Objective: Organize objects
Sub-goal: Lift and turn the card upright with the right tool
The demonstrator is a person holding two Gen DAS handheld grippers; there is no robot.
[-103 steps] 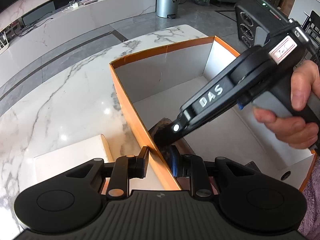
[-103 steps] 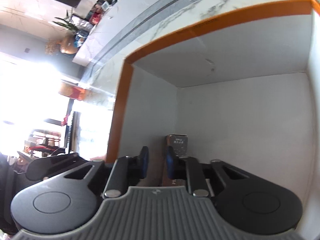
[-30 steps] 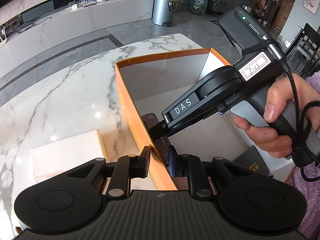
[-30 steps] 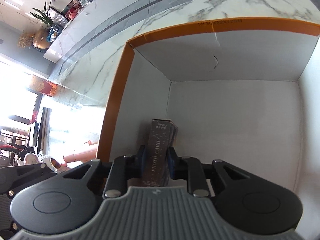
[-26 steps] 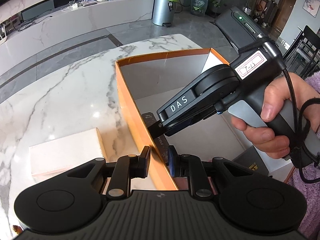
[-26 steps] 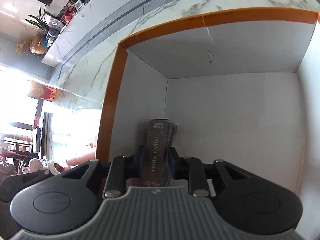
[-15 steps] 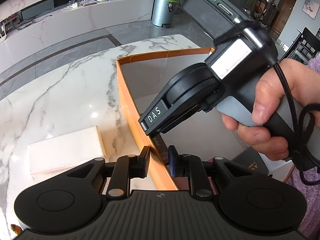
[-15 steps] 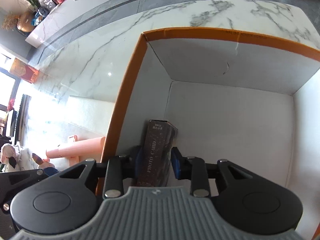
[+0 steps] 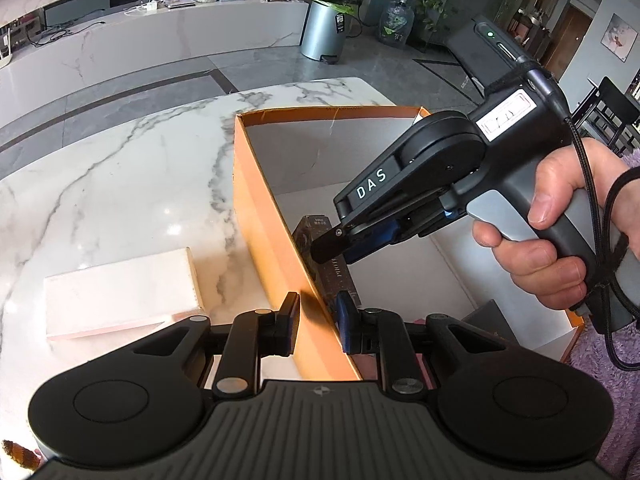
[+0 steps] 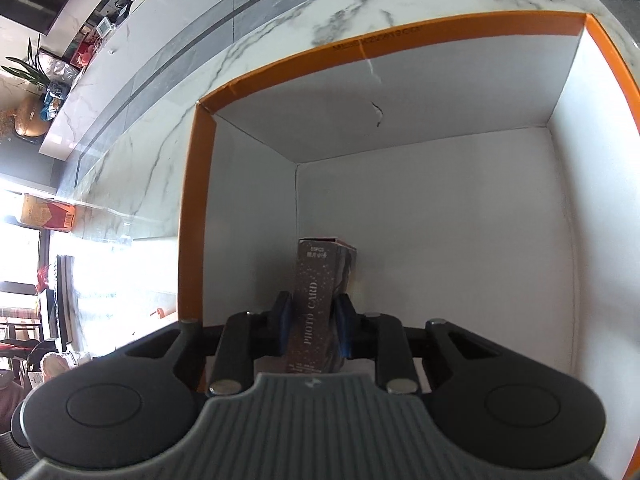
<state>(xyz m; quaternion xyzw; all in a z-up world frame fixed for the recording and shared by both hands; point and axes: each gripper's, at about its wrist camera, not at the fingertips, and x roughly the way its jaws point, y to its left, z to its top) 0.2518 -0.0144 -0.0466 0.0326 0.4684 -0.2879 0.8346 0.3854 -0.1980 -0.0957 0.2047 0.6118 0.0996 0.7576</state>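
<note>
Our right gripper [image 10: 310, 326] has its jaws on either side of a dark, speckled card box printed "PHOTO CARD" [image 10: 318, 304], and they are closing on it, the blue pads [image 10: 285, 322] against its two long faces. Our left gripper [image 9: 318, 322] is clamped tight on the near left wall of the orange cardboard box with the white lining [image 9: 256, 216], one pad outside and one inside the rim, which steadies the box. The card box stands on edge inside the orange box, on its white floor, just beside that left wall; we cannot tell whether it touches the wall. From the left wrist view the right gripper reaches down into the box from the right, held by a hand [image 9: 560, 232] in a fuzzy purple sleeve [image 9: 600, 364]. Outward from there, a flat white rectangular box [image 9: 120, 292] lies on the white marble surface [image 9: 120, 184], left of the orange box and apart from it, and a second dark box [image 9: 504, 324] sits in the near right corner inside. We judge the step in hand to be placing the card box against the left wall. The next move calls for letting it down square on the floor, opening the right jaws without tipping it, and lifting straight out while the left grip holds the wall.
</note>
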